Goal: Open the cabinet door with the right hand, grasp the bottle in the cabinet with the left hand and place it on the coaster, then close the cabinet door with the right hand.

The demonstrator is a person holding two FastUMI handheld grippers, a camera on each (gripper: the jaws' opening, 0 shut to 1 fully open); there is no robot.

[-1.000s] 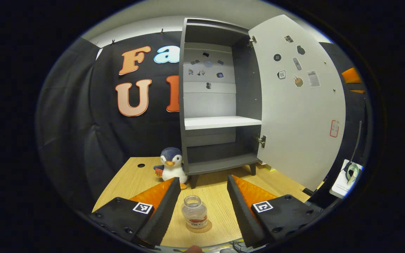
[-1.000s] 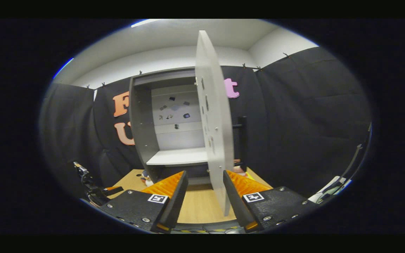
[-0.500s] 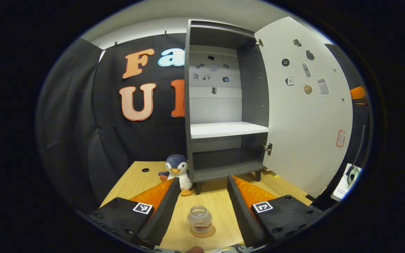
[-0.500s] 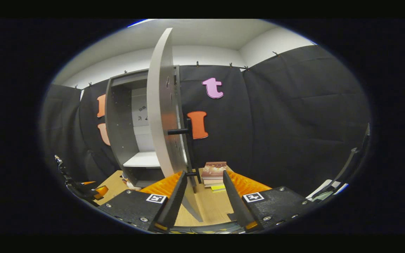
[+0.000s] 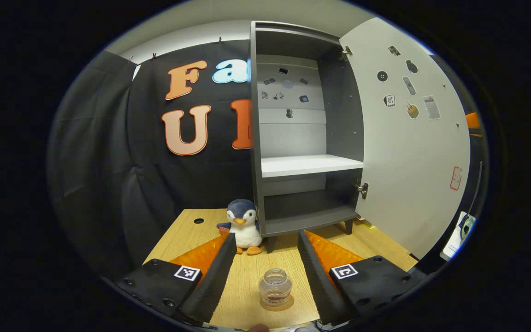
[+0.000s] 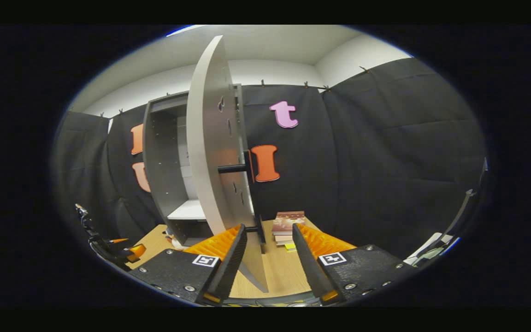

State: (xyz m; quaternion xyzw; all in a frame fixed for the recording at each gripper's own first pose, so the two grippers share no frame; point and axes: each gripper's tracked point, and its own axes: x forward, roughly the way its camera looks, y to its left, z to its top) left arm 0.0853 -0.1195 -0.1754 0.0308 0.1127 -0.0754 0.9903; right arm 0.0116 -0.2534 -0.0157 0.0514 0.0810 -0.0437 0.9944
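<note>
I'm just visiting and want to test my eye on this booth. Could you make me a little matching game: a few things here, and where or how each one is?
Things:
1. bottle
2. toy penguin
3. cabinet door
4. stack of books

States:
a. swung wide open
b. on the table right of the cabinet
c. standing on the coaster
d. beside the cabinet's left front leg

Pairs: 1-c, 2-d, 3-a, 4-b

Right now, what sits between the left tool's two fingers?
In the left gripper view the bottle stands on the coaster between the left tool's spread fingers, touching neither; bare table lies around it.
</note>
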